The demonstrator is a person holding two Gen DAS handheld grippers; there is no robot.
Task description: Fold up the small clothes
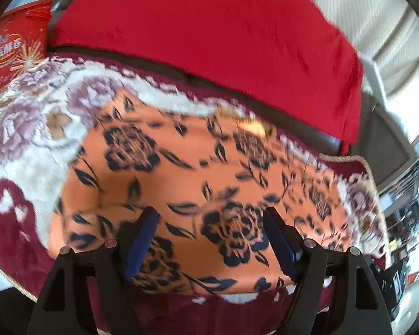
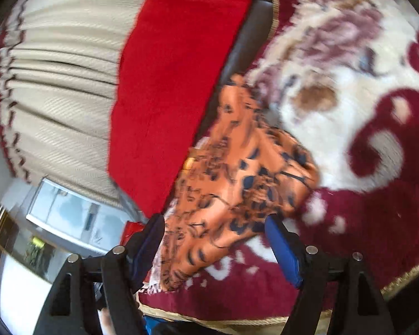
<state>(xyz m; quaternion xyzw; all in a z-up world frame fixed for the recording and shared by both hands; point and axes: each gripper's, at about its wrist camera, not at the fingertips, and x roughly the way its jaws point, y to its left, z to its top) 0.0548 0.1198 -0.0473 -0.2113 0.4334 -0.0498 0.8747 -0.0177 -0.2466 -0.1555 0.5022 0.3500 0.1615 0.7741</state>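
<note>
An orange garment with dark blue flower print [image 1: 198,178] lies spread flat on a plush maroon-and-cream floral cover [image 1: 28,128]. My left gripper [image 1: 209,217] hovers over its near part, open, blue pads wide apart and nothing between them. In the right wrist view the same orange garment [image 2: 237,184] lies in a rumpled, narrower shape on the cover [image 2: 349,111]. My right gripper [image 2: 215,223] is open above the garment's near end; the cloth shows between the fingers [image 2: 282,248] but the pads do not press on it.
A bright red blanket [image 1: 215,33] drapes over a dark seat back behind the cover. A red printed bag [image 1: 16,44] stands at the far left. Cream pleated curtains [image 2: 58,83] hang beyond. A gold-trimmed edge [image 2: 405,273] ends the cover near me.
</note>
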